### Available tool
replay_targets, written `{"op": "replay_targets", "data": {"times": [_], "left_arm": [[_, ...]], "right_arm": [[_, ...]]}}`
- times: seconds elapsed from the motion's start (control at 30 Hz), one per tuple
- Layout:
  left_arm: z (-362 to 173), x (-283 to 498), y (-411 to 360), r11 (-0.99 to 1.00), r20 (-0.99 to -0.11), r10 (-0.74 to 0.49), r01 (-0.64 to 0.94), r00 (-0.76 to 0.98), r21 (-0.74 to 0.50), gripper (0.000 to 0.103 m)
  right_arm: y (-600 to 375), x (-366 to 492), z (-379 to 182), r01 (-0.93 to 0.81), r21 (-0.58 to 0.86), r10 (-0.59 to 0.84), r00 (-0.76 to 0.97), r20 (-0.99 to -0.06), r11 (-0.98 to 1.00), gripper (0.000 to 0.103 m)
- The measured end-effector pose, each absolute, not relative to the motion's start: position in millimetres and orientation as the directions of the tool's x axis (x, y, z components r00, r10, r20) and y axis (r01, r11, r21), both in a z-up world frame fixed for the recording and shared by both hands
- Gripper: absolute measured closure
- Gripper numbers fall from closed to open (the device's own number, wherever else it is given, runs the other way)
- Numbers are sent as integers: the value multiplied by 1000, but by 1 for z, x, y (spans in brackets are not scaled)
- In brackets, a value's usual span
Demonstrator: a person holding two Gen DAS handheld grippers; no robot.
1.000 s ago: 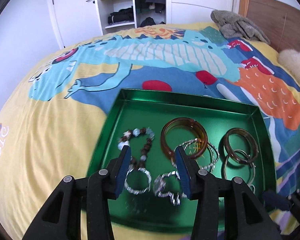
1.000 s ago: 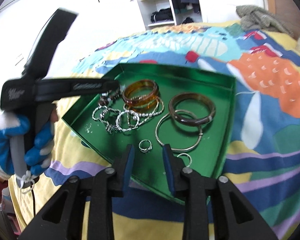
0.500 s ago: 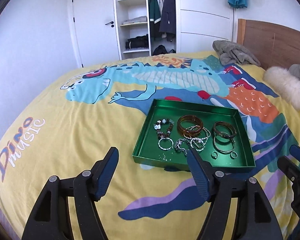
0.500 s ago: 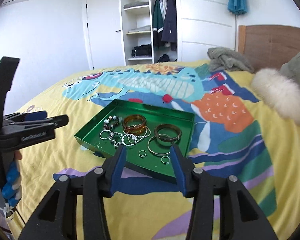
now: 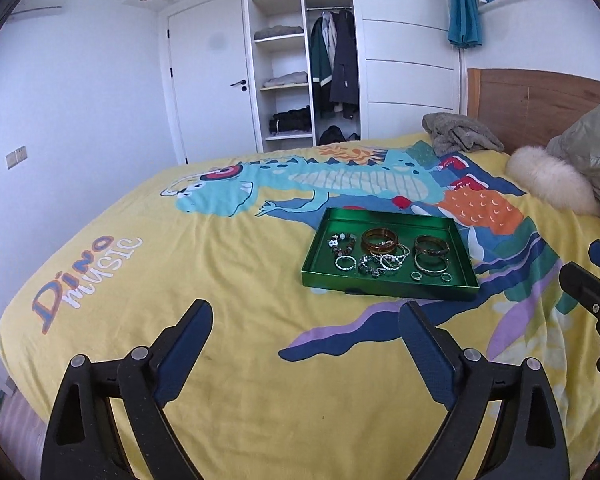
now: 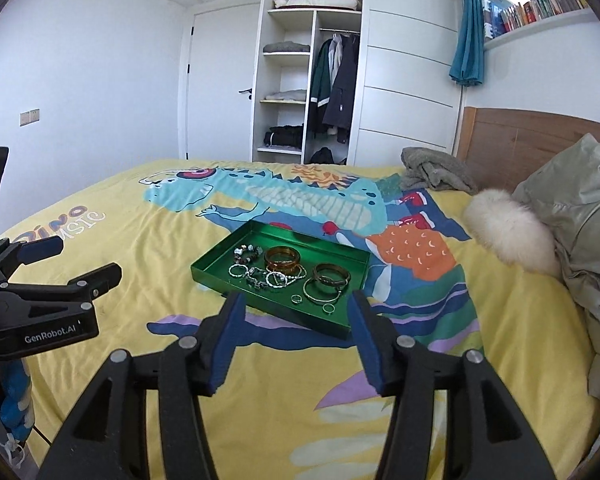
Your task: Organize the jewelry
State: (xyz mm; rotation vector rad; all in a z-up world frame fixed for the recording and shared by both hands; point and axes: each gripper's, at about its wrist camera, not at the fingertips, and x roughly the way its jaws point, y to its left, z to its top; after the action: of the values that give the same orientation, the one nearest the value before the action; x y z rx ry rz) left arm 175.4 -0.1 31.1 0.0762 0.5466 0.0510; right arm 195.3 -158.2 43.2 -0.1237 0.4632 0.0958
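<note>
Ahead of both tongs, a bed (image 5: 220, 280) under a yellow dinosaur cover. On it, well beyond the fingertips, a green tray (image 5: 388, 286), forward and right of the left tongs (image 5: 306, 326), forward and between the fingers of the right tongs (image 6: 296, 318). Both tongs spread wide, empty, hanging above the cover and apart from the tray.

Inside the tray, sorted by kind as far as can be judged: an amber bangle (image 5: 380, 238) toward the far middle, a dark bangle (image 5: 431, 245) far right, a thin silver hoop (image 5: 431, 265) just nearer than that. A beaded bracelet (image 5: 342, 242) at the far left corner; silver chain bracelets (image 5: 374, 265) bunched in the middle, touching one another and the amber bangle. Two small rings (image 5: 430, 277) near the front wall on the right.

Probably near the end of the job, or between picks. To do the rest well: come in low over the front wall, narrow the fingers before reaching a piece, take one thing at a time. For the tangled chains, pinch a single loop at its outer edge and lift slowly, lest the neighbours come along. For the rings, close gently and squarely; small, hard and apt to skid on the metal floor. Soft bedding under the tray, so no pressing down on its rim, or a tilt and a slide of everything.
</note>
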Motion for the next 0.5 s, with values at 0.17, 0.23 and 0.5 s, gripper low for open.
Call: {"op": "replay_targets", "data": {"times": [0.17,0.23,0.5], "left_arm": [[48,134,0,996,-450,68,-31,890,89,2],[54,120,-3,995,-424,63,-25,903,94,1],[61,83,-12,996,-375,35,-2,926,89,0]], "right_arm": [[-149,157,56,-120,-111,63,906,-418,987,50],[-146,144,58,-122,-120,63,910,-410,985,50],[-147,103,61,-120,-116,65,917,-394,986,49]]}}
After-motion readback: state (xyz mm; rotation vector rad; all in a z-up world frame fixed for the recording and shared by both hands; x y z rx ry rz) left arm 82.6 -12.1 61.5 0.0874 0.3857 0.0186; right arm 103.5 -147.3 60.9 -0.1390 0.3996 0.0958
